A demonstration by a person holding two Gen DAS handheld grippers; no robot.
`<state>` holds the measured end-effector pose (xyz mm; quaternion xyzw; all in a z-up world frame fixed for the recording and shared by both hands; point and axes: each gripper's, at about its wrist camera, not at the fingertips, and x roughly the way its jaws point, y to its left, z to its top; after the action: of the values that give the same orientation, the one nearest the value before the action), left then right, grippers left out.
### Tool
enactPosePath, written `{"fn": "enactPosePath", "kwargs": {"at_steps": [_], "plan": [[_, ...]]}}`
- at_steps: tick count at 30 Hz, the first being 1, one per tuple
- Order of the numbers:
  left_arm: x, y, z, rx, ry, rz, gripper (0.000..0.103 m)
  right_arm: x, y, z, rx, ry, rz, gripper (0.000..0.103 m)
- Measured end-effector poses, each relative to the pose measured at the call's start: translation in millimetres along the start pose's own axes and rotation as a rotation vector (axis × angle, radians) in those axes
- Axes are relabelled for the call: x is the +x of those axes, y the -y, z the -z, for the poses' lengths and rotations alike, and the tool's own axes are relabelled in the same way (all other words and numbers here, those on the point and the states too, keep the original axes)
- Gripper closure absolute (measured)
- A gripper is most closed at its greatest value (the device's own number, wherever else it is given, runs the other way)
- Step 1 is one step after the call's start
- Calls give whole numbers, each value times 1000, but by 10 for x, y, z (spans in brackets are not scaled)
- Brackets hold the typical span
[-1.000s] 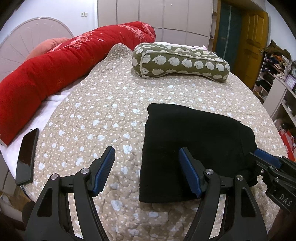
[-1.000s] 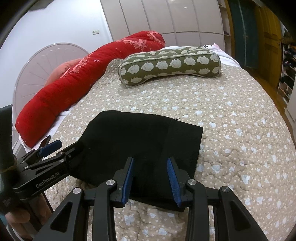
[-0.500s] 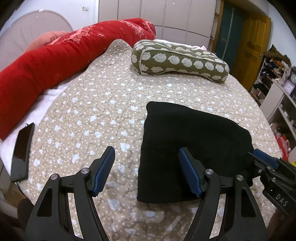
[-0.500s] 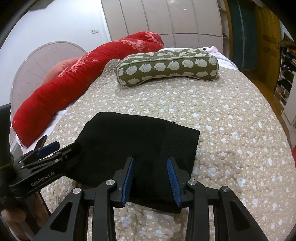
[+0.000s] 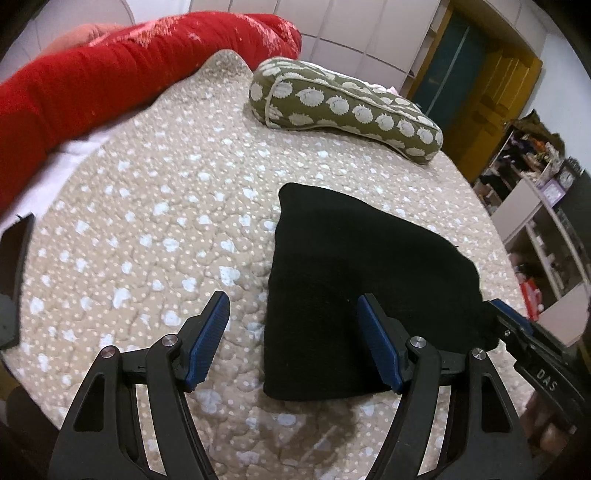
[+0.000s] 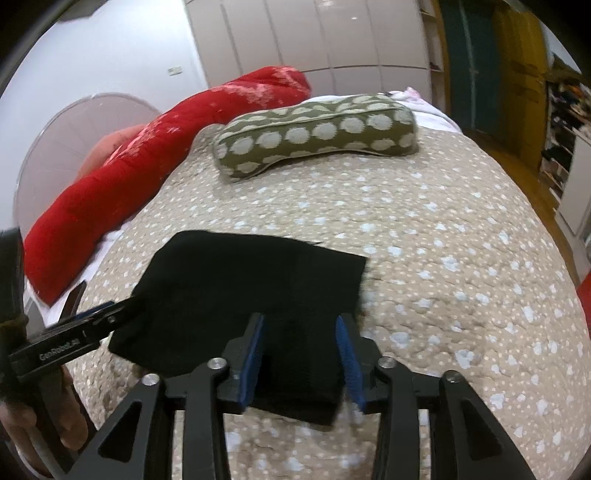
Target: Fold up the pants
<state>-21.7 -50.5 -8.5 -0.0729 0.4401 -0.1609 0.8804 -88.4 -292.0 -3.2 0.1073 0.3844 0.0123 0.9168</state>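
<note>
Pants lie folded into a black block at lower centre of the quilt — near edge between both tools. Left gripper gapes wide above the block's left edge; right gripper stands partly parted — nothing pinched, cloth between its blue pads.

1. Both views were evenly lit by soft indoor light from overhead, with no hard shadows on the quilted bedspread.
2. The black folded pants read as a nearly featureless dark mass; their texture was barely visible.
3. Strong fisheye distortion bowed the bed and curved the wardrobe doors, and dark vignetting filled the corners.
4. The right wrist view was smeared by motion blur, softening the green patterned pillow and the red duvet.
5. The left wrist view was sharper, though its far edges were soft.
</note>
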Motion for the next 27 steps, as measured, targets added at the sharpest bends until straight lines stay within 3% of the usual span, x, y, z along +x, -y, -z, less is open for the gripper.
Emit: {"fn": "enactPosePath", "kwargs": {"at_steps": [6, 11, 17, 27], "plan": [[193, -78, -45, -31, -56, 116, 27, 94, 308, 38, 94, -25, -23, 57], [380, -130, -51, -66, -96, 150, 21, 259, 428, 73, 182, -46, -137, 55], [450, -121, -78, -59, -90, 156, 15, 412, 458, 64, 229, -52, -183, 48], [542, -44, -102, -30, -82, 142, 11, 550, 457, 0, 255, -66, -183, 37]]}}
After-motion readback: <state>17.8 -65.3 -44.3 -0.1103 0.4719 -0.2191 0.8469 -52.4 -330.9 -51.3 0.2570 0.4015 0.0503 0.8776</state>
